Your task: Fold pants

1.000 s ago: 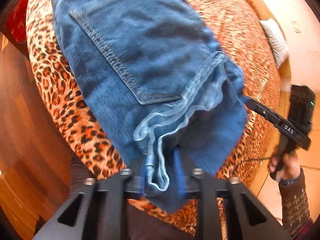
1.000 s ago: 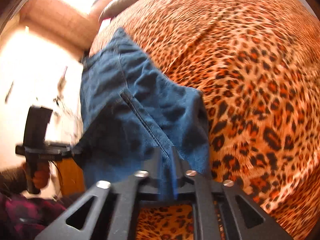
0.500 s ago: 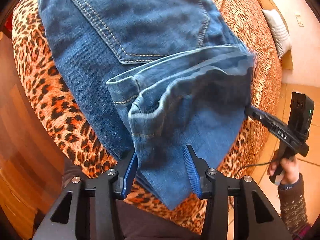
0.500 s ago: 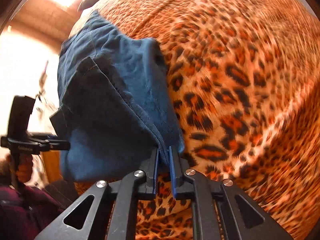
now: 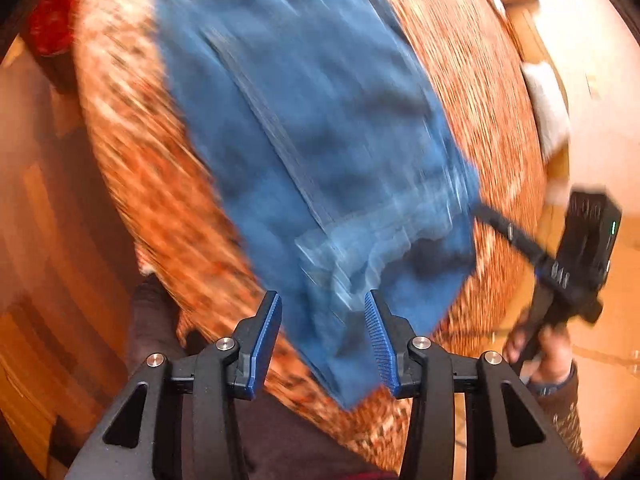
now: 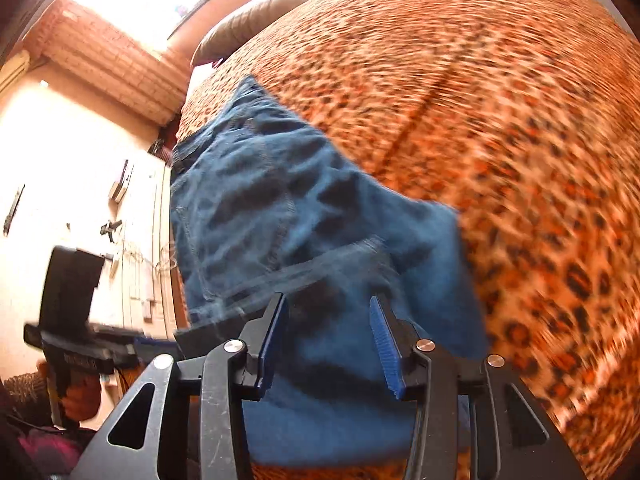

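the blue jeans (image 5: 320,132) lie doubled over on the leopard-print bedspread (image 6: 480,100), near the bed's corner, with the pale hem ends (image 5: 360,240) laid back on top of the upper part. as a judgement, at least one fold is already down; a further fold to make the bundle compact, plus some smoothing, may be left. the nearest corner of the denim hangs just past the edge of the bed, toward the person.

the left gripper (image 5: 324,340) has its blue pads standing apart, with that hanging corner seen between them but not pressed. the right gripper (image 6: 328,340) is likewise parted; its jaws have just been opening, and the denim under them lies loose, not pinched. the hand (image 5: 540,344) on the right gripper's handle shows off the bed's side.

for room: the bedspread stretches bare well beyond the jeans on the far side, so there is space to fold away from the edge. wooden floor (image 5: 48,240) lies beside the bed, and a white cushion (image 5: 548,108) sits at the far edge, well apart from the jeans. both views are blurred, so fine creases cannot be told.
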`<action>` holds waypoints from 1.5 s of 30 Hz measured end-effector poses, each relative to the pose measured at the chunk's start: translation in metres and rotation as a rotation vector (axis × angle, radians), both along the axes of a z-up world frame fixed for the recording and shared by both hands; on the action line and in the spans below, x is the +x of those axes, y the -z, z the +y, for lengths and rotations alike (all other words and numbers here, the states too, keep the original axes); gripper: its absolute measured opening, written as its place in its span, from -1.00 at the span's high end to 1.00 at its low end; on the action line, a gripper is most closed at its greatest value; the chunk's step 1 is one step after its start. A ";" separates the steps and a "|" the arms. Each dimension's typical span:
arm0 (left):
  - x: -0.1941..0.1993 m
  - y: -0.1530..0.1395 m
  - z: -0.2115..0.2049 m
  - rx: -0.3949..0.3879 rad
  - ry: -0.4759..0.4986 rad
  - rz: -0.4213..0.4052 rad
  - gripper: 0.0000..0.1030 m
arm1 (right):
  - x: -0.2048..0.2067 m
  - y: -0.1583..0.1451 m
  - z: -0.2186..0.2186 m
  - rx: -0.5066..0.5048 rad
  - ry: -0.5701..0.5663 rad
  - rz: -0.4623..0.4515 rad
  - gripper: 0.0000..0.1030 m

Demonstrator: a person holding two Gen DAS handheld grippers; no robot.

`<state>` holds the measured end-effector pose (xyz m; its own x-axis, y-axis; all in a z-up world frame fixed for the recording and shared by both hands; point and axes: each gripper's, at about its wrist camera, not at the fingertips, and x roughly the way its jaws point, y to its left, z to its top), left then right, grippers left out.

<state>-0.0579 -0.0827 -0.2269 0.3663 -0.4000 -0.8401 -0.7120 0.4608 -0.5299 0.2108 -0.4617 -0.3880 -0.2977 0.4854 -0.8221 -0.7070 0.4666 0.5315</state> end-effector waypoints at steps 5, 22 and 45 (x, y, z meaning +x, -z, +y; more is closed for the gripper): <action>-0.011 -0.001 0.093 -0.012 -0.185 -0.007 -0.25 | 0.013 -0.004 0.049 -0.005 -0.013 -0.010 -0.19; 0.031 0.059 0.206 -0.229 -0.361 -0.066 -0.32 | 0.046 0.033 0.284 -0.096 -0.137 0.074 -0.38; 0.052 -0.083 0.076 0.440 0.008 -0.222 0.74 | 0.020 -0.079 0.217 0.209 -0.215 -0.024 0.65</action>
<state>-0.0059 -0.0064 -0.1441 0.5541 -0.0282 -0.8320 -0.5992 0.6803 -0.4221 0.2309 -0.2451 -0.3094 -0.3939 0.5728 -0.7188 -0.7909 0.1872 0.5826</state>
